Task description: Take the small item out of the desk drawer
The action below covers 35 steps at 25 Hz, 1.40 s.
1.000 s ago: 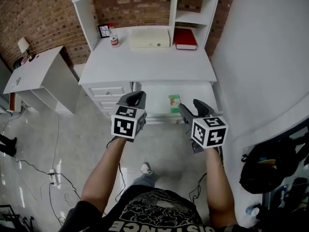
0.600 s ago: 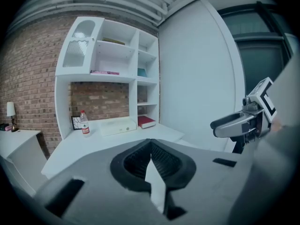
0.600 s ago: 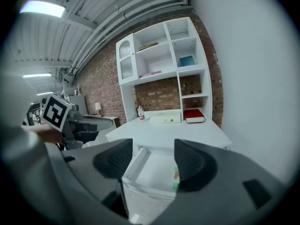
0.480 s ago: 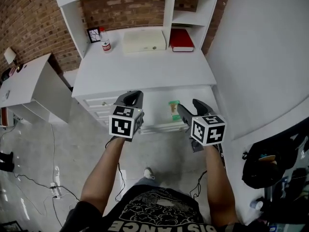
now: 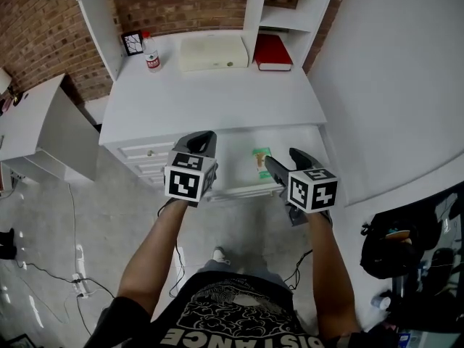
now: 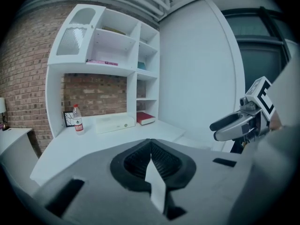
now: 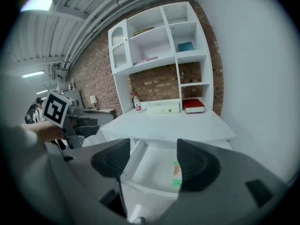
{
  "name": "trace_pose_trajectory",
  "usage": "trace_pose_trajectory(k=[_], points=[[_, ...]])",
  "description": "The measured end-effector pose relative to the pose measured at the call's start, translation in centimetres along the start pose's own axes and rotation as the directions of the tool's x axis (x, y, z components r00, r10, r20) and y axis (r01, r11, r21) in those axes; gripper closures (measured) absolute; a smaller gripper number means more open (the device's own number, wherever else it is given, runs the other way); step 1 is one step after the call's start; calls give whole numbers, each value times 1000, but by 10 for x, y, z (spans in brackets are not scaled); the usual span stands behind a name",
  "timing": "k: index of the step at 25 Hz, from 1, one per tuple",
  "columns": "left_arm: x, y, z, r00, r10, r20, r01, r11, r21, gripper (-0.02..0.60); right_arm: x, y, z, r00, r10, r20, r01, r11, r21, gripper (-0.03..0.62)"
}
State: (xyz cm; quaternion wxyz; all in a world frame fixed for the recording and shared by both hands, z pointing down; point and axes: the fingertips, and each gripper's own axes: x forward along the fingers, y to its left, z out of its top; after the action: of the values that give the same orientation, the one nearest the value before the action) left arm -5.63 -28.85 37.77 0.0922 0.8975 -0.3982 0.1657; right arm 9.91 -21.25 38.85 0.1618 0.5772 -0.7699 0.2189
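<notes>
The small green and tan packet (image 5: pixel 262 162) is lying in the open white desk drawer (image 5: pixel 230 162), towards its right side. The grey right gripper (image 5: pixel 284 162) is hovering near it. Its jaws have just been opening wide, and nothing is sitting between them. The grey left gripper (image 5: pixel 202 143) is hovering over the drawer's left end with its jaws pressed together, holding nothing.

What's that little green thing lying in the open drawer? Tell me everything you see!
It's a small flat packet, green at both ends and tan in the middle; its print is too small to read. It lies flat on the white floor of the open desk drawer, toward its right side. Only the drawer touches it.
</notes>
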Motion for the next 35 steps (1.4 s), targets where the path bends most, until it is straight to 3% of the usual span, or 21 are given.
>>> trace_pose_trajectory(k=[8,12,20,35], points=[[28,5,-18,1000,-16,-13,16,1000,5,574,46,-16,-43,983,36,-178,-38,999,-9,266],[44,9,-34,999,-13,-37,14,1000,7,574,72,-39,-64,969,17,-246,-11,1000,30,237],[83,12,-62,996,-1,-86,0,1000,-10,574,116,-73,-103,911,34,-411,-27,999,21,219],[133,16,-108,985,36,-170,-47,997,-58,574,187,-102,-156,802,100,-589,-52,994,98,184]])
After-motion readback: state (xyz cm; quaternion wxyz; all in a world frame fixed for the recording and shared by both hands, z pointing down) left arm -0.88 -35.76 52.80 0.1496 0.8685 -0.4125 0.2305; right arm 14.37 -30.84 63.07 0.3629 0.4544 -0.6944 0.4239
